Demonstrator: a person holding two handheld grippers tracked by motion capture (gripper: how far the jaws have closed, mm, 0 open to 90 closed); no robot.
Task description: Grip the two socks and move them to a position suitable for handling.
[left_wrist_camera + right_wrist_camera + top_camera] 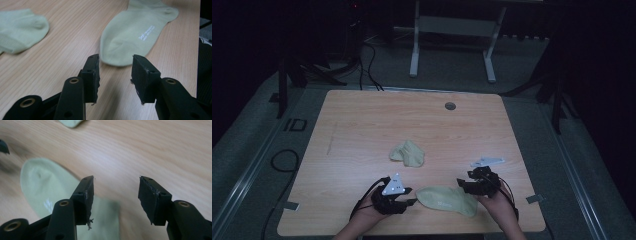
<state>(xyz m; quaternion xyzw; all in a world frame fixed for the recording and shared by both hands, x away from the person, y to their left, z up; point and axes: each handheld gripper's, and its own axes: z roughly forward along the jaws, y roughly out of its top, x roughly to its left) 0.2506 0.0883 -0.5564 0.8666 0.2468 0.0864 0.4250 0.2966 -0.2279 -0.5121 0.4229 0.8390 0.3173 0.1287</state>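
— So, where do the things lie?

— On the pale wooden desk. A flat, pale green knitted sock is at about six o'clock, near the person's edge, between the two tools. A second pale green sock, crumpled into a lump, sits toward the centre, at about eleven o'clock from the flat one and apart from it.

— And the tools?

— The left tool is just beside the flat sock's rounded end at nine o'clock of it, jaws spread wide with nothing between them; in the left gripper view that end lies just past the tips. The right tool is at the sock's other end, near two o'clock of it, jaws also wide and empty. Its left jaw hangs over the fabric; whether it touches, I cannot tell.

— How will the sock handle?

— Light, soft and limp, I judge. It will sag and fold, not slip or break. A pinch at the very edge of each end, jaws low enough to catch the top layer, seems the surest hold; gripping mid-body would only bunch it.
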